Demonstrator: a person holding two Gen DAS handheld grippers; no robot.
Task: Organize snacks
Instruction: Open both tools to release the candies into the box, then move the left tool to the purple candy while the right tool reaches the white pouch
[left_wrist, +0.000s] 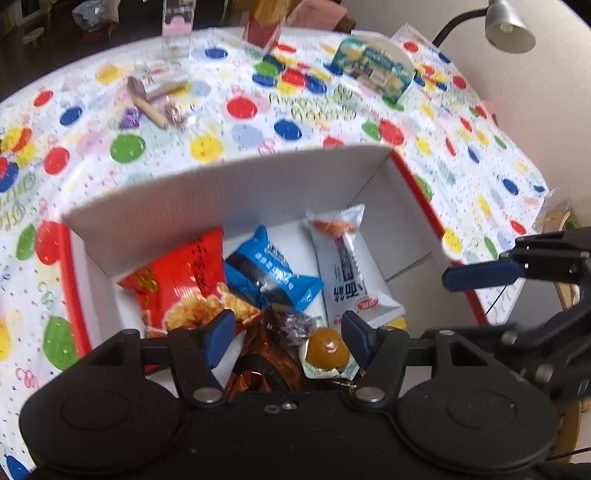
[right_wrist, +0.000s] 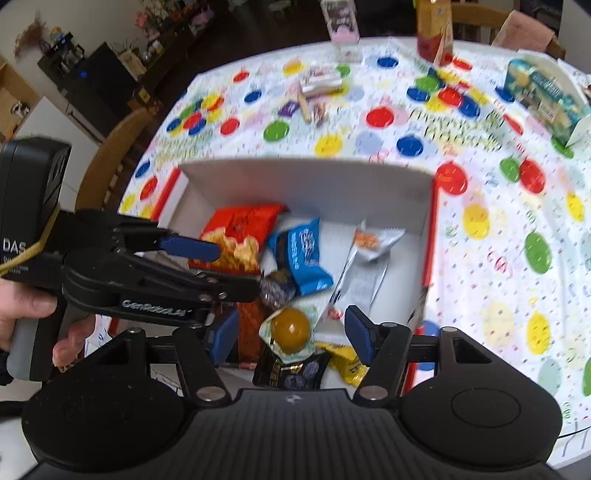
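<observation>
You are holding both grippers, left (left_wrist: 288, 334) and right (right_wrist: 290, 336), with jaws apart over the white box (left_wrist: 221, 192), where snack packets (left_wrist: 271, 273) are lying loose.

One box (left_wrist: 229, 192); one red bag (left_wrist: 177, 280); one blue packet (left_wrist: 273, 273); one white packet (left_wrist: 347, 266); two grippers (left_wrist: 288, 336) (right_wrist: 288, 336).

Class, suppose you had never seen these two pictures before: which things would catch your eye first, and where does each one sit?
The tablecloth with its bright coloured dots fills both views. On it, in the middle, stands an open white box with red edges, holding snack packets: a red bag at its left, a blue packet in the centre, a white wrapper at its right. Both grippers hover over the near end, jaws open.
</observation>
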